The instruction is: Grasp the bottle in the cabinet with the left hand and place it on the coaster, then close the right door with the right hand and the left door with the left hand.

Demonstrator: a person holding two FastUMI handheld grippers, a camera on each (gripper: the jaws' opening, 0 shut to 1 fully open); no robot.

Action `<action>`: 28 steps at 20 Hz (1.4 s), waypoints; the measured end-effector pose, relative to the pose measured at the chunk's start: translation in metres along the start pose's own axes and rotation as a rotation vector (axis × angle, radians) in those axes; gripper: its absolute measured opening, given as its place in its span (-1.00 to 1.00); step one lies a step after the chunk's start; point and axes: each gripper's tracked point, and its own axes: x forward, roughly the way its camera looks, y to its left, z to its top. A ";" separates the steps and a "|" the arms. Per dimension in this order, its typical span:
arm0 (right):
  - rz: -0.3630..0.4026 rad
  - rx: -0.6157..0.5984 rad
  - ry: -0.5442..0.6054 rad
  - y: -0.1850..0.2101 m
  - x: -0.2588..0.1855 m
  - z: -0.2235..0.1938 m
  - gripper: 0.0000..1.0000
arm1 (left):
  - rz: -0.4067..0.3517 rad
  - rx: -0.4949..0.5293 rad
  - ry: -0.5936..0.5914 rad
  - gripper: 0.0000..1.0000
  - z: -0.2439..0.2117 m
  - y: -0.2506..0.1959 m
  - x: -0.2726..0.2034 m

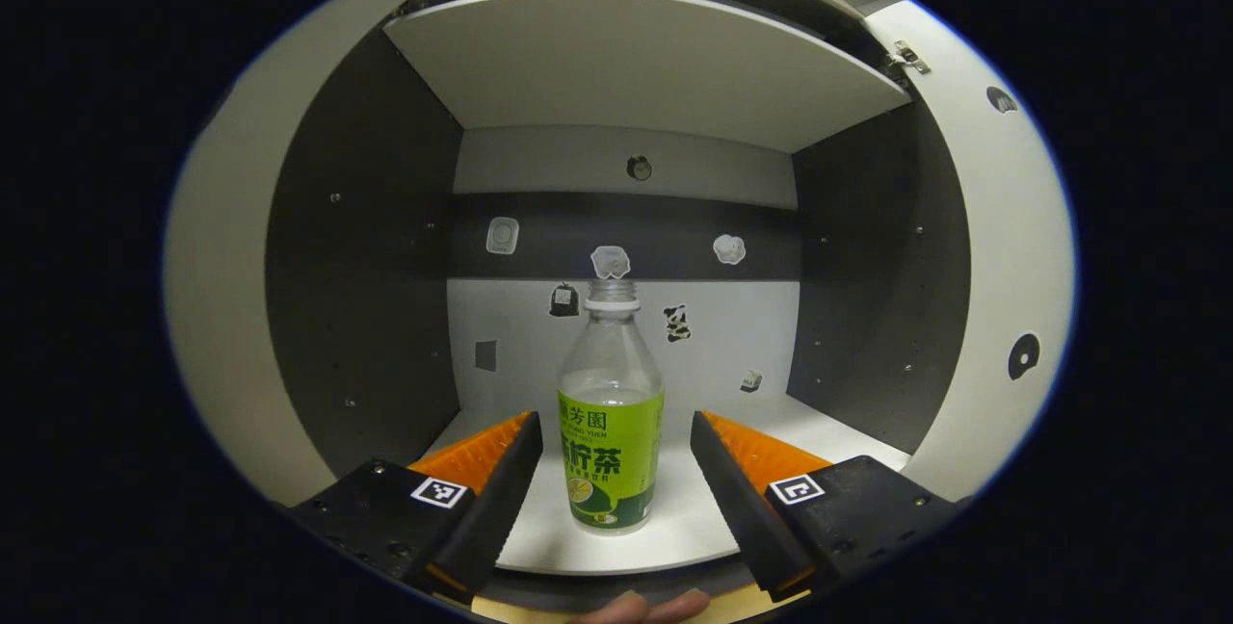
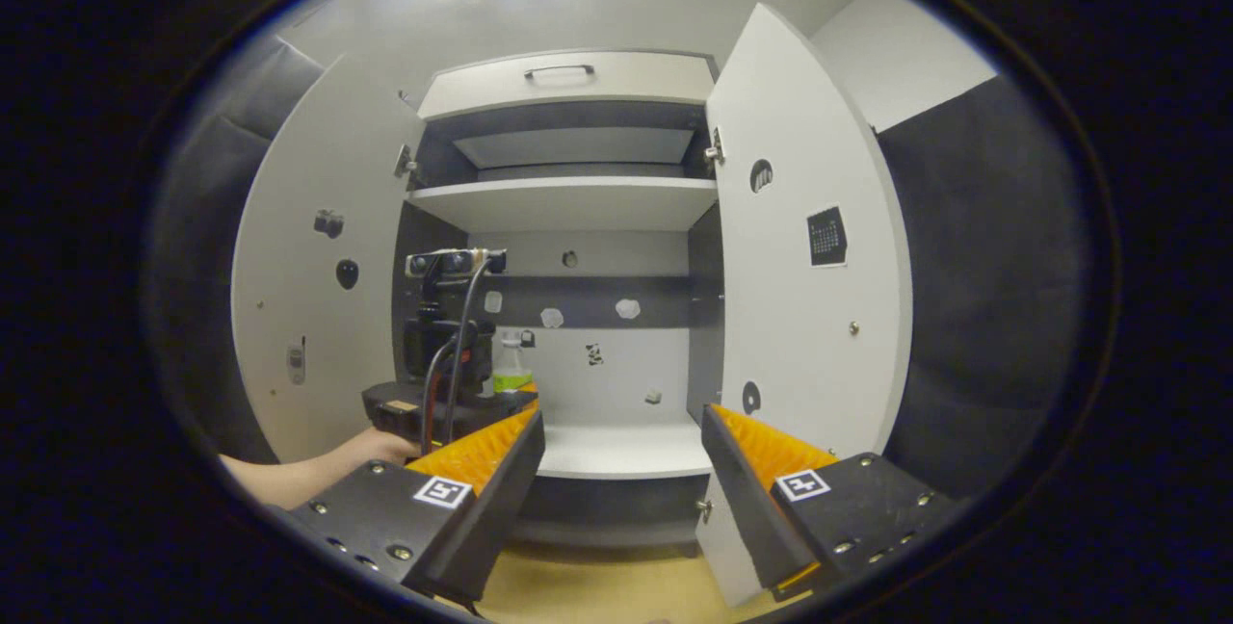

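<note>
- Left gripper is gaping wide at lower centre, fingers flanking the bottle without touching.
- Right gripper is hanging open before the cabinet, doors open.

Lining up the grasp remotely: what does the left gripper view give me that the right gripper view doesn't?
Left gripper view: the left gripper open, its fingers either side of the bottle, apart from it; the bottle stands upright on the bottom shelf. Right gripper view: the top drawer, the right door's inner face, and the open right gripper outside the cabinet. Both: bottle, stickered back wall.
</note>
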 end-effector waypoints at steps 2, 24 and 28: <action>0.014 -0.002 -0.009 0.001 -0.006 0.002 0.97 | 0.019 -0.009 0.005 0.96 -0.004 0.003 0.017; 0.100 0.025 -0.043 -0.073 -0.152 0.030 0.98 | 0.036 -0.089 0.000 0.60 0.035 -0.027 -0.196; 0.121 0.037 -0.031 -0.074 -0.164 0.023 0.97 | 0.014 -0.091 0.016 0.60 0.023 -0.040 -0.241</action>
